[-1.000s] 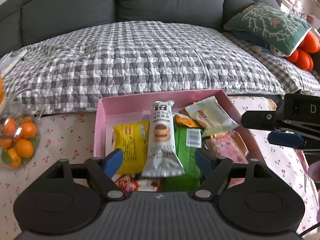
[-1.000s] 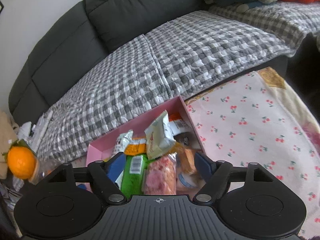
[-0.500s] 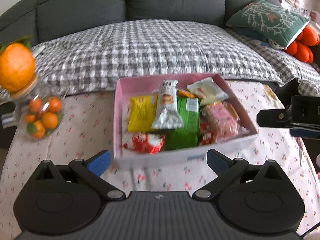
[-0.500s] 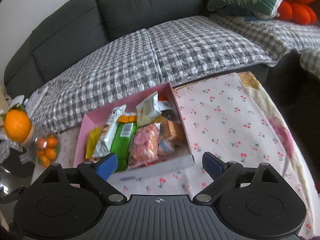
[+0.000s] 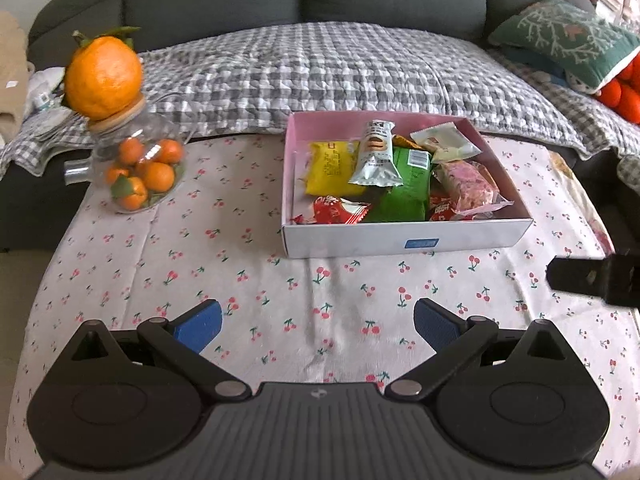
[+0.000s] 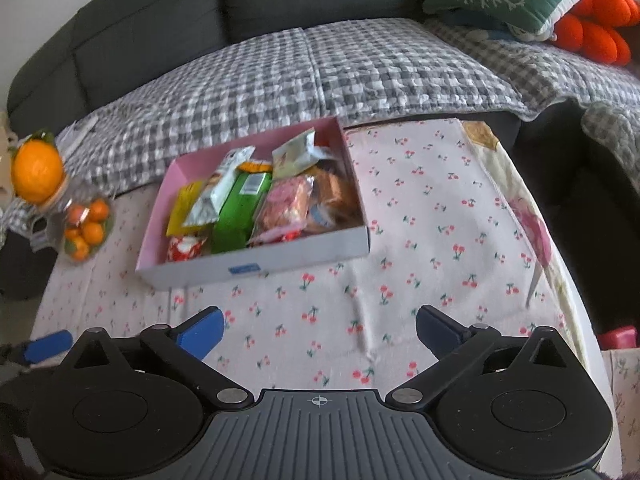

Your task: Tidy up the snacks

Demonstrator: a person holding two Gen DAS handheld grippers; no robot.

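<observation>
Pink-lined snack box [image 5: 404, 240] sits toward the table's far edge, beside the sofa.
Packets fill it: a yellow packet [image 5: 330, 162], a silver biscuit packet [image 5: 376, 156], a green packet [image 5: 406, 188] and a pink packet [image 5: 466, 186]. Left gripper [image 5: 318, 326] and right gripper [image 6: 320, 326] have their jaws spread wide, the right's having just been opening, with only cherry-print tablecloth [image 5: 224, 248] between the fingers; the box lies well ahead of both, untouched. A jar of small oranges [image 5: 138, 172] stands at the table's far-left corner.

One snack box [image 5: 404, 240], one fruit jar [image 5: 136, 168], one large orange [image 5: 103, 78], two cushions [image 5: 568, 46].
</observation>
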